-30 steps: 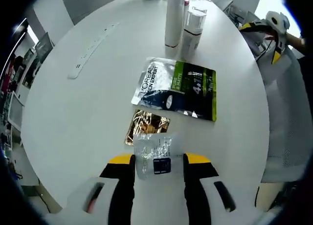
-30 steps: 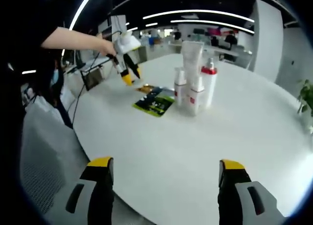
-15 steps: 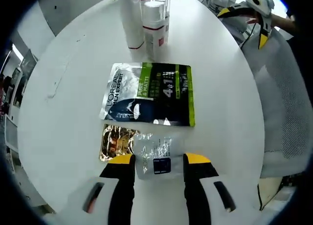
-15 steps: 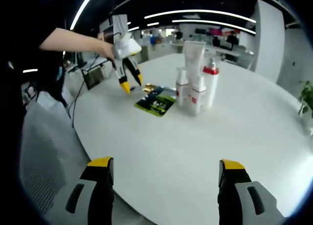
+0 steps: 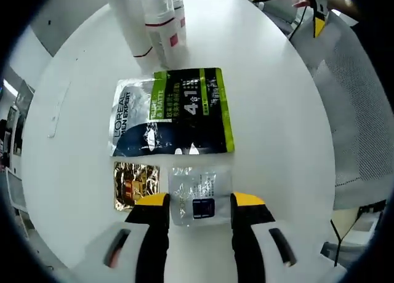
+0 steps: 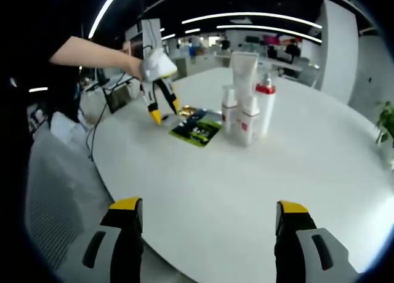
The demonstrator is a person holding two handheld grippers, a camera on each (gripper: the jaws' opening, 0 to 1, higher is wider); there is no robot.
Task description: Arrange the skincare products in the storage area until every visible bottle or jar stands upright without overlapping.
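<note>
In the left gripper view my left gripper [image 5: 198, 203] is shut on a small clear sachet [image 5: 198, 194] with a dark label, held just above the white table [image 5: 80, 166]. Beyond it lie a gold sachet [image 5: 135, 183] and a large black, silver and green L'Oreal pouch [image 5: 169, 112]. White bottles with red trim [image 5: 161, 21] stand upright at the top. In the right gripper view my right gripper [image 6: 209, 227] is open over the table's near edge with nothing between its fingers. The bottle cluster [image 6: 246, 104] stands mid-table, and the left gripper [image 6: 158, 104] hovers by the pouch [image 6: 197, 129].
A white power strip [image 5: 58, 111] lies on the table's left side. A white mesh chair [image 5: 363, 111] stands past the table's right edge, and the right gripper [image 5: 308, 3] shows at the top right. A person's arm [image 6: 92, 52] reaches in from the left. A plant [image 6: 385, 123] stands far right.
The left gripper has moved with the clear sachet off the gold sachet and toward the table's near side; the pouch and bottles now sit higher in its view. The right gripper has stayed still.
</note>
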